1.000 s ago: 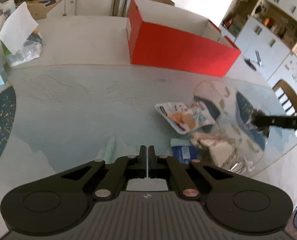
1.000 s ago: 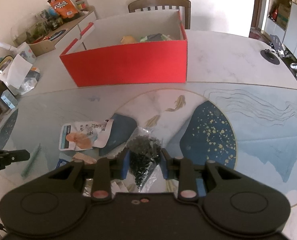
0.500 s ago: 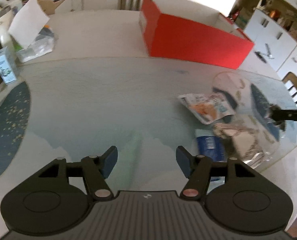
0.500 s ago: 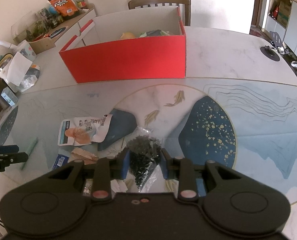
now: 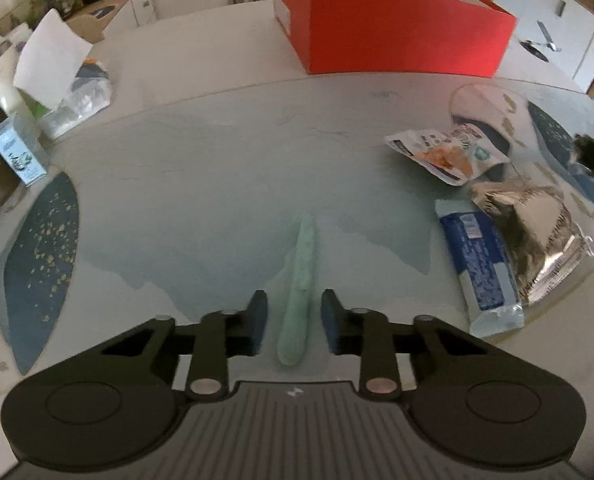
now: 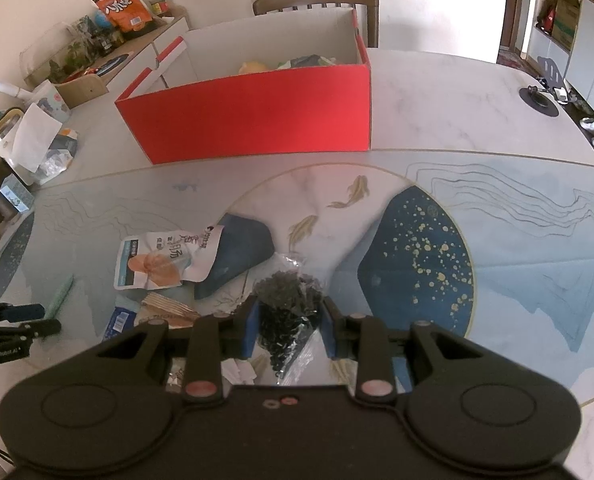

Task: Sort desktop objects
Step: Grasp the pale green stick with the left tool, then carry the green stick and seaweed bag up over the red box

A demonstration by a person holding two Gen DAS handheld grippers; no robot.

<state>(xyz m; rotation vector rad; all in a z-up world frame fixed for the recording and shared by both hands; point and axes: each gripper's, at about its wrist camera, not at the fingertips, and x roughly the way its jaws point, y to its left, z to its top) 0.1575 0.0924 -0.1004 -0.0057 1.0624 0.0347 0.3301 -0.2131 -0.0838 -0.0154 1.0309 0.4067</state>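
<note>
Mint-green and slender, the stick (image 5: 300,280) is now being bracketed by the left gripper (image 5: 294,322). One second ago its jaws were being held shut above the worktop (image 5: 217,184); half a second ago they were being spread wide; now they are being held open on either side of the stick, with a gap showing on each side and nothing gripped. A pick-up of the stick is judged to be in preparation. It is lying near the front edge of the worktop, left of the loose packets.

The right gripper (image 6: 289,330) is being kept as it was through the last second, its jaws pressed against a clear bag of dark pieces (image 6: 291,312), which is being held just above the front edge. Whether the bag is clear of the worktop cannot be told.

Items being counted: one red box (image 6: 253,120) toward the back edge of the worktop, already holding some things; one white snack pouch (image 6: 165,260); one blue packet (image 5: 481,268); one crinkled silver packet (image 5: 537,236); one green stick; one bag of dark pieces. Four things are thus judged to be waiting on the worktop, and one is being held.
</note>
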